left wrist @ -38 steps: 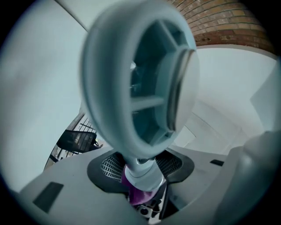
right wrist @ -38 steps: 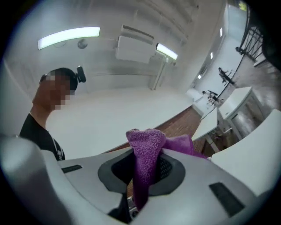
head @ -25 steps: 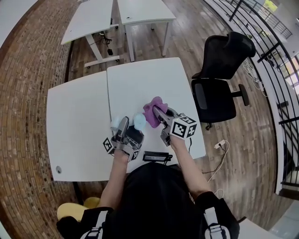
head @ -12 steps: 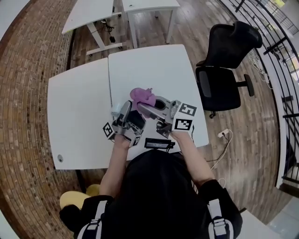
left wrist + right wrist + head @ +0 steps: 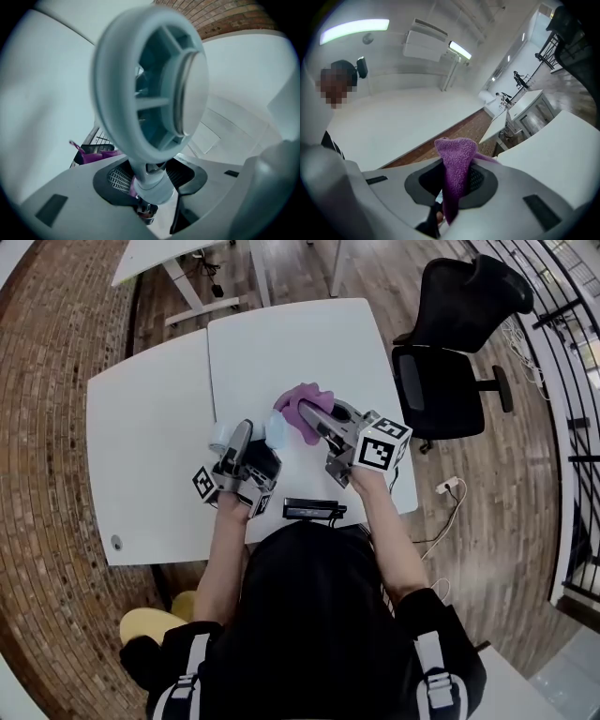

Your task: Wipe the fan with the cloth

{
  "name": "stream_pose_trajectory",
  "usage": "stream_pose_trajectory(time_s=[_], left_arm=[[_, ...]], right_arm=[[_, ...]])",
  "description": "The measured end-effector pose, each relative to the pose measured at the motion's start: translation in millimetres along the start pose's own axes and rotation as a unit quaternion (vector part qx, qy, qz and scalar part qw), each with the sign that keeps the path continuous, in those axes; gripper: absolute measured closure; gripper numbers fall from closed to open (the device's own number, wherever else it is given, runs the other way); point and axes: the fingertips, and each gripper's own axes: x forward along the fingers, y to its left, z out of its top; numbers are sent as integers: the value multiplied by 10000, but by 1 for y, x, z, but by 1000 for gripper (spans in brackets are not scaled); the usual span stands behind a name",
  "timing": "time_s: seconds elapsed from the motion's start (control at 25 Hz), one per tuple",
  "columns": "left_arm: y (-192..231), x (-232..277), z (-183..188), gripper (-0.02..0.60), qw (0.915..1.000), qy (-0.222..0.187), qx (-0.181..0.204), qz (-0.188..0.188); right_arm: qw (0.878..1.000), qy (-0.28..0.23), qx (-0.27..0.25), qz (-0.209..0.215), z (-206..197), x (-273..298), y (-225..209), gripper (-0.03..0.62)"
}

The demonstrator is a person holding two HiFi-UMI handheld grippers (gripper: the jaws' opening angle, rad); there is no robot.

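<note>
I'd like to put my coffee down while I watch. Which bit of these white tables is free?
The far half of the right table, beyond the purple cloth, is bare, and so is the left table, left of the fan. The near edge is crowded: the left gripper, the right gripper and a black box.

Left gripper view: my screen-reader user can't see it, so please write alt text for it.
A pale grey-blue plastic handheld fan with a round ringed head fills the frame, its handle clamped between the left gripper's grey jaws. A purple fabric cloth shows low at the left.
</note>
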Motion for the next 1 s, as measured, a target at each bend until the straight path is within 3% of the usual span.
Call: stream_pose_trajectory(time_s=[0.12, 0.24, 0.36, 0.48, 0.68, 0.88, 1.0], left_arm=[[6, 1, -1, 360, 9999, 31, 26, 142], [12, 3, -4, 360, 9998, 64, -29, 212], [11, 9, -9, 360, 9997, 131, -46, 190], [8, 12, -17, 360, 9997, 165, -78, 149], [2, 13, -25, 360, 9996, 163, -250, 2], [4, 9, -19, 360, 9998, 177, -59, 72], [2, 8, -12, 360, 9999, 126, -16, 44]], right_arm=[[9957, -350, 247, 818, 15, -5, 35, 553], [9825, -378, 251, 1806, 18, -3, 86, 553], [9771, -133, -88, 2121, 6, 4, 107, 553], [9806, -71, -128, 1955, -5, 9, 96, 553], [9848, -562, 206, 1628, -1, -3, 58, 553], [9981, -464, 254, 306, -9, -18, -8, 553], [9984, -465, 307, -105, -6, -30, -26, 553]])
